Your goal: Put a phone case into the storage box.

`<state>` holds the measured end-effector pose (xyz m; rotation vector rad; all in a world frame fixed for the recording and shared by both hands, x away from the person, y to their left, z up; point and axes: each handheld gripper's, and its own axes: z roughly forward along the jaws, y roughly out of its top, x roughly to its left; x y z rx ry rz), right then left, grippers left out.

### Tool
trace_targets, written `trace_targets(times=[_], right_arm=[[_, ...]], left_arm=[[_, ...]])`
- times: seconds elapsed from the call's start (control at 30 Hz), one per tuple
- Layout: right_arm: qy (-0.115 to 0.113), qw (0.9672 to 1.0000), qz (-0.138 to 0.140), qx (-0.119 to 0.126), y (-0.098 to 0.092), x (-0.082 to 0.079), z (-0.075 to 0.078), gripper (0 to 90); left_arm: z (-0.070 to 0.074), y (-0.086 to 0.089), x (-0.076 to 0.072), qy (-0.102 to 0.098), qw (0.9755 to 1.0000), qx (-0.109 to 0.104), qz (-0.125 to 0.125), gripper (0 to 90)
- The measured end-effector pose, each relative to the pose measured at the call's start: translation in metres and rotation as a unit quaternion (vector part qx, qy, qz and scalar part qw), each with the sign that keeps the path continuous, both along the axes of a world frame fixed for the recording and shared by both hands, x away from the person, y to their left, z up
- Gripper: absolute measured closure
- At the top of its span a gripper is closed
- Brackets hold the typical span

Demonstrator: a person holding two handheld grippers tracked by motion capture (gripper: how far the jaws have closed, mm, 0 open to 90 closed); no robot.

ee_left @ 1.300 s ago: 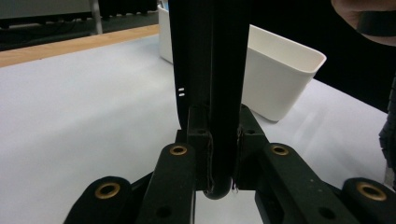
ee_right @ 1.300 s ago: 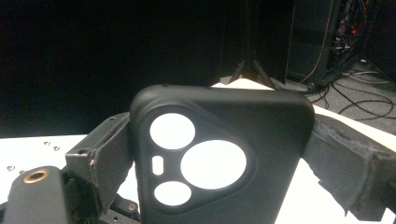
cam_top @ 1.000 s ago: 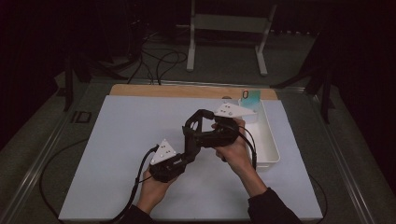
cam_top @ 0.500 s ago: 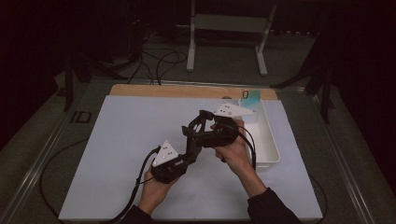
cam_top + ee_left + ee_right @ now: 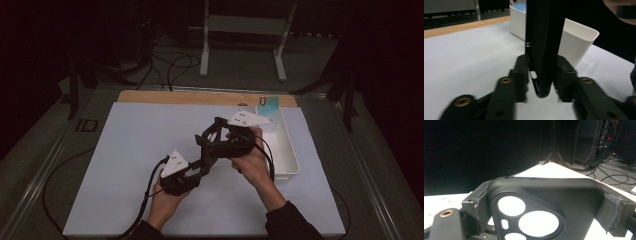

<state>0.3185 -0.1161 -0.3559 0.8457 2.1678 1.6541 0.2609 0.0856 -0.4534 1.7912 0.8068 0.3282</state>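
Observation:
A black phone case is held up above the white mat between both grippers. My right gripper is shut on its camera-hole end, with a pad pressed on each side edge. My left gripper sits at the case's lower end. In the left gripper view the case stands edge-on between the jaws of the left gripper. Those jaws have just been opening, and a thin gap shows beside the case, so they stand open around it.
A white bin stands at the right of the mat, close behind the right hand, and also appears as the white bin beyond the case. A small teal item lies at its far end. Cables trail off the near-left edge.

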Motion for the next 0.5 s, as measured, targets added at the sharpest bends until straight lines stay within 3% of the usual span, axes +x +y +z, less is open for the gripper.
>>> trace_targets(times=[0.2,0.4,0.5], right_arm=[[0.003,1.0000,-0.009,0.000,-0.005,0.003,0.000,13.6],[0.005,0.9999,-0.015,0.001,-0.007,0.005,0.000,13.5],[0.004,0.9998,-0.020,0.001,-0.009,0.007,0.000,13.6]], left_arm=[[0.002,0.010,0.000,-0.006,0.9990,0.016,0.042,24.8],[0.002,0.026,0.001,-0.003,0.9974,0.018,0.069,9.8],[0.001,0.042,0.001,-0.008,0.9960,0.032,0.083,2.6]])
